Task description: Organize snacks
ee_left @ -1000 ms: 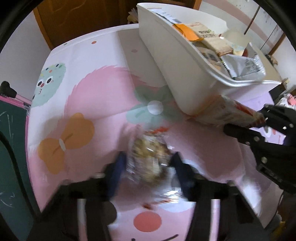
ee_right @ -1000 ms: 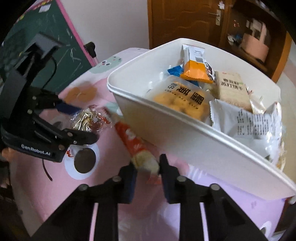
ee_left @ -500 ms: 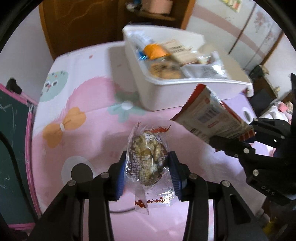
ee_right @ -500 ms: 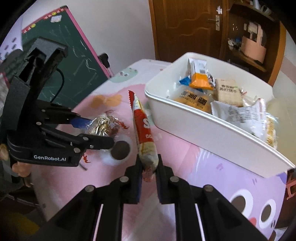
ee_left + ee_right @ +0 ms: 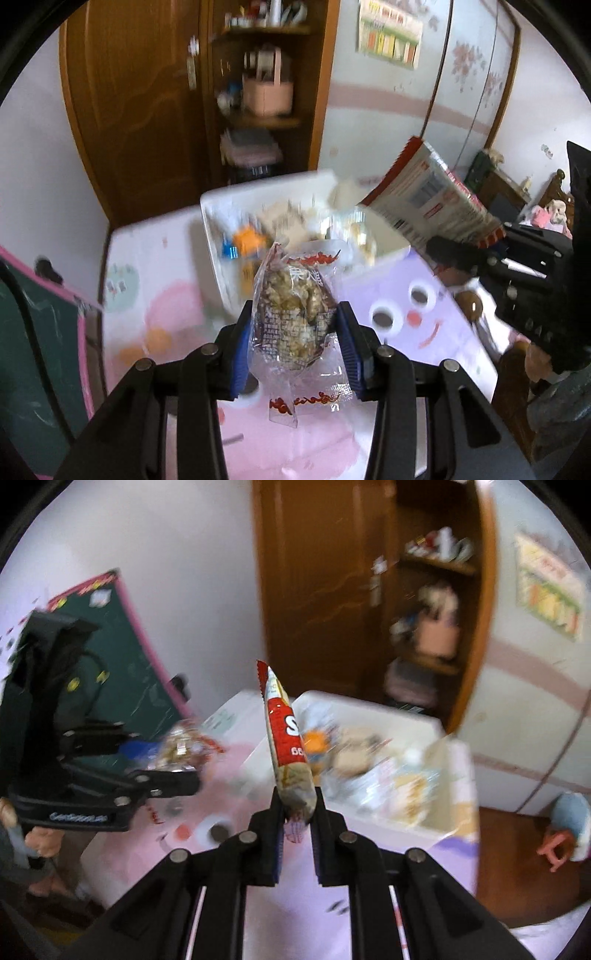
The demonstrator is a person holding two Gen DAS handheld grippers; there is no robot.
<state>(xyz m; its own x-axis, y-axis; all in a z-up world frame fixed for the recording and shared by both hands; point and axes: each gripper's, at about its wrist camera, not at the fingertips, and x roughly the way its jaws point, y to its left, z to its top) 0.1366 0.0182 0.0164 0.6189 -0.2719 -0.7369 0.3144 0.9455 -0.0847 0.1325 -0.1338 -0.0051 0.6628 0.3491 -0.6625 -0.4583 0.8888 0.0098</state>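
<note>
Clear packet (image 5: 291, 314): my left tongs (image 5: 293, 345) clamp it, above the bench (image 5: 177, 314).
Red packet (image 5: 286, 738): my right tongs (image 5: 298, 812) pinch its lower end.
Tub (image 5: 212, 236): white, holding snacks, just beyond both packets.

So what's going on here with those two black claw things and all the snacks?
A person is tidying snacks with a handheld gripper in each hand. The left gripper is clamped on a clear packet of brownish snack; the right gripper pinches the lower end of a red and white packet. Both packets are held in the air above the pink table, short of the white bin, which already holds other snacks.
</note>
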